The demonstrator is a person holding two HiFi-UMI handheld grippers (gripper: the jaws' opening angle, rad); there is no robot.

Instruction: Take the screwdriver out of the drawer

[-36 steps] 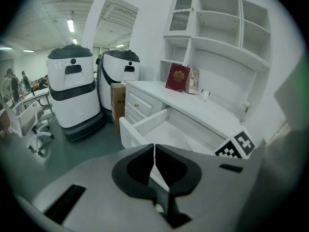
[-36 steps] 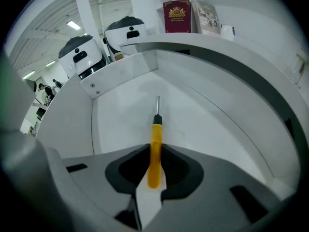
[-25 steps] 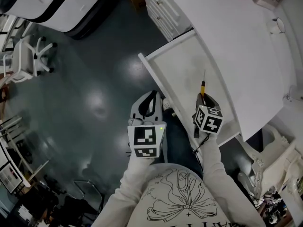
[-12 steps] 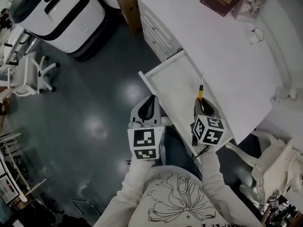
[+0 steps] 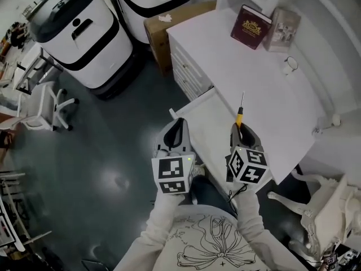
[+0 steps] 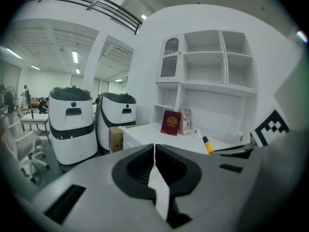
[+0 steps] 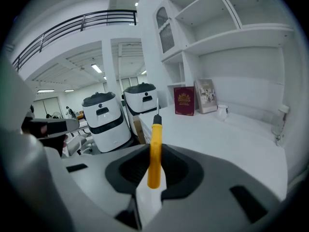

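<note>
My right gripper (image 5: pixel 239 127) is shut on the yellow handle of the screwdriver (image 5: pixel 240 113), whose thin metal shaft points away from me over the white desk (image 5: pixel 265 89). In the right gripper view the screwdriver (image 7: pixel 154 151) stands clamped between the jaws, tip up. The open white drawer (image 5: pixel 202 114) lies below and between the two grippers, mostly hidden by them. My left gripper (image 5: pixel 177 124) is shut with nothing in it, held level with the right one, left of the drawer. In the left gripper view its jaws (image 6: pixel 154 149) meet, and the screwdriver (image 6: pixel 207 144) shows at the right.
A dark red book (image 5: pixel 251 19) and a framed card (image 5: pixel 284 22) stand at the desk's back, with a small white cup (image 5: pixel 290 65) nearby. A cardboard box (image 5: pixel 172 20) and two white machines (image 5: pixel 79 30) stand on the dark floor at left. A white chair (image 5: pixel 316 202) is at right.
Both grippers have risen, the right one lifting the screwdriver up out of the drawer. The view has tilted up, so more of the desk and the machines shows.
</note>
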